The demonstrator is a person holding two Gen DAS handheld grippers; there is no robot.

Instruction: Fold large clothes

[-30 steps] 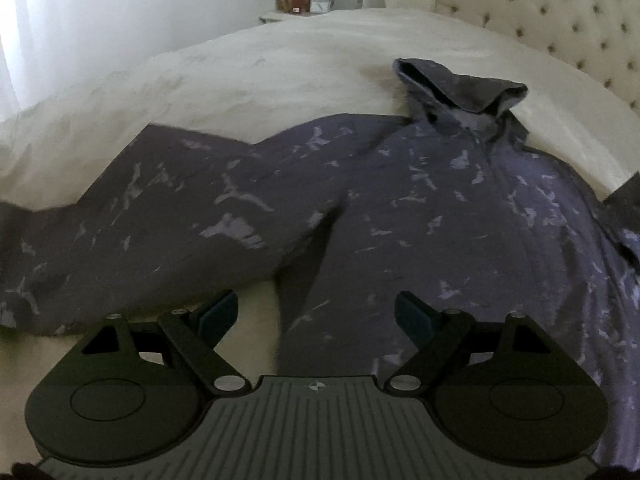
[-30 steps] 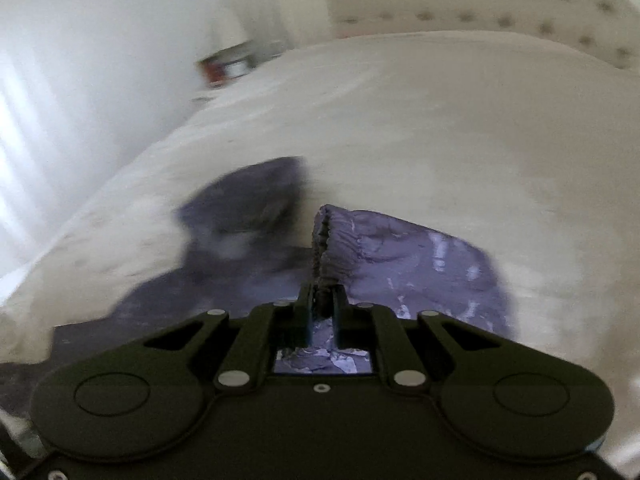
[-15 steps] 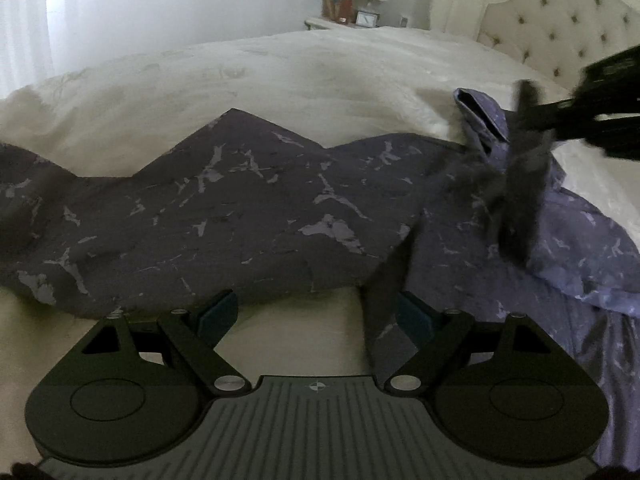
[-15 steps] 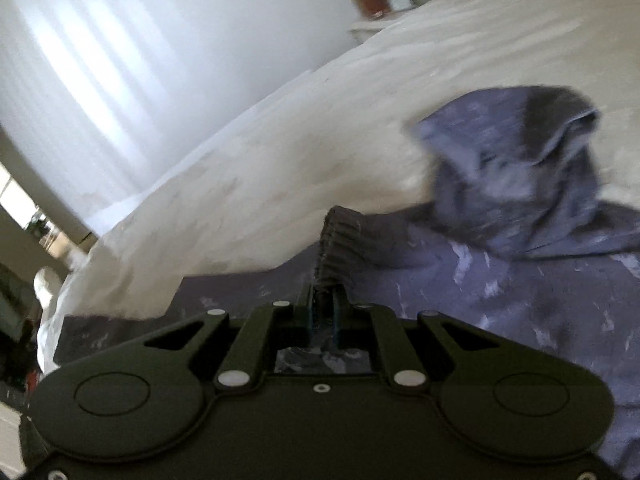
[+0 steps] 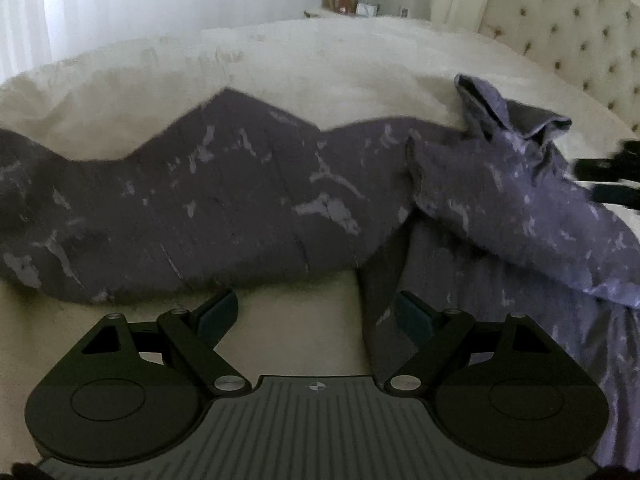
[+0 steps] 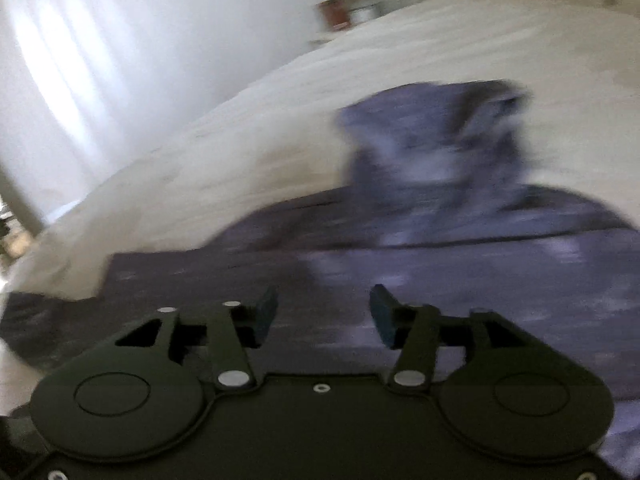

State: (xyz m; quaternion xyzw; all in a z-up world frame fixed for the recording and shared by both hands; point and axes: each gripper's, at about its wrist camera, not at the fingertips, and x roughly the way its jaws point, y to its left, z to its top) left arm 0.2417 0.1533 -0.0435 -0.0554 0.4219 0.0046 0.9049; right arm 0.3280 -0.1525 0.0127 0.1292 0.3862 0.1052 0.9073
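Left gripper (image 5: 316, 318) hangs low over the bed with its jaws wide apart and nothing between them; beneath the gap lies bare cream bedspread (image 5: 296, 60) and, toward the right finger, the dark edge of the hooded jacket (image 5: 224, 204). This left wrist view shows the purple, pale-flecked garment spread across the bed: one sleeve stretched out to the left, the other sleeve (image 5: 532, 216) folded back over the chest with its cuff near the middle, and the hood (image 5: 508, 120) rumpled toward the tufted headboard (image 5: 576, 28). A black blur at the right edge is probably the other tool. Behind stand a nightstand (image 5: 352, 0) with a lamp, and a bright curtain at left.

From the right wrist, the picture is smeared. Right gripper (image 6: 323, 312) has just been opening; its jaws stand apart over the jacket's body, with no cloth caught between the pads. The hood (image 6: 432, 148) sits ahead, cream cover beyond, and a pale curtained wall (image 6: 100, 48) at left
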